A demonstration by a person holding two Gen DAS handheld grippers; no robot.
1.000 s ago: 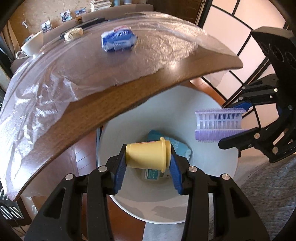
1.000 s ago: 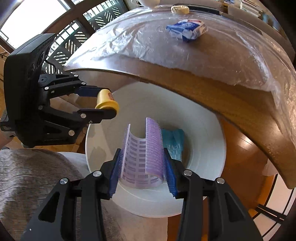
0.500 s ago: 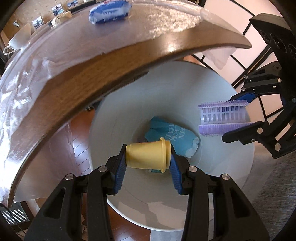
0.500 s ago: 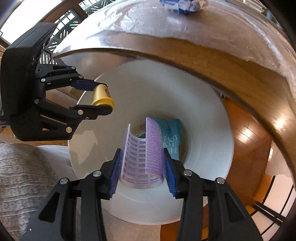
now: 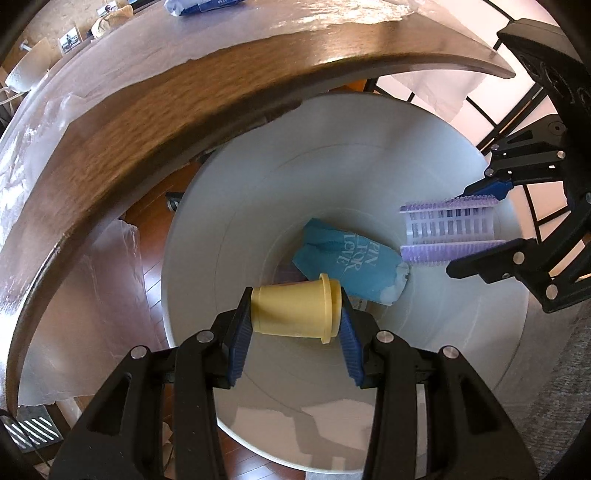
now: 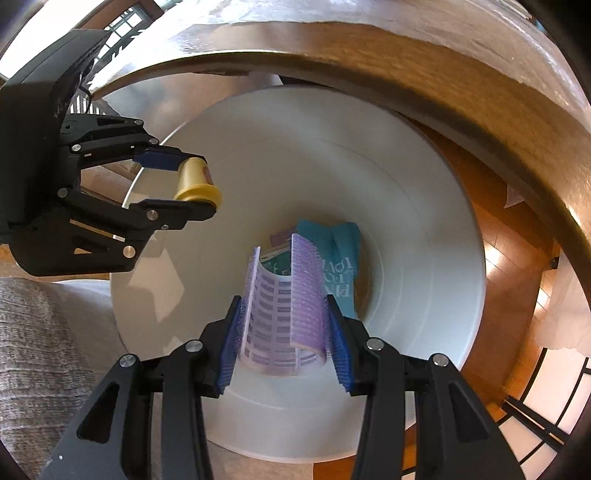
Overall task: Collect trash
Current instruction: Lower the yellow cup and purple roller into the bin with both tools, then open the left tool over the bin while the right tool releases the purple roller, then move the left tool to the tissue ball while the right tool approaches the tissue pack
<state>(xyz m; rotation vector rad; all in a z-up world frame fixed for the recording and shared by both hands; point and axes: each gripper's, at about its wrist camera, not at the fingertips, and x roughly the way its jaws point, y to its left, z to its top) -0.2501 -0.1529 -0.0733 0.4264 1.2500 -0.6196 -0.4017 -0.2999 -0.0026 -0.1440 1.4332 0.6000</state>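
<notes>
The left gripper (image 5: 295, 325) clamps a small yellow cup (image 5: 297, 310) sideways between its blue pads, above the open mouth of the white bin (image 5: 229, 229). Beside it, the right gripper (image 6: 282, 343) pinches a curved lilac plastic grid piece (image 6: 284, 306) over the same bin. At the bottom lies a teal packet (image 5: 347, 266) on what may be printed paper, beneath the wooden table edge (image 5: 155, 110).

Partly hidden under the teal paper bag (image 5: 351, 258): printed packaging (image 6: 279, 264), text unreadable. Cut off at the top edge: blue-and-white packet (image 5: 201, 5) on the table (image 5: 147, 110). Blurred: 2 photos (image 5: 70, 38) far left.
</notes>
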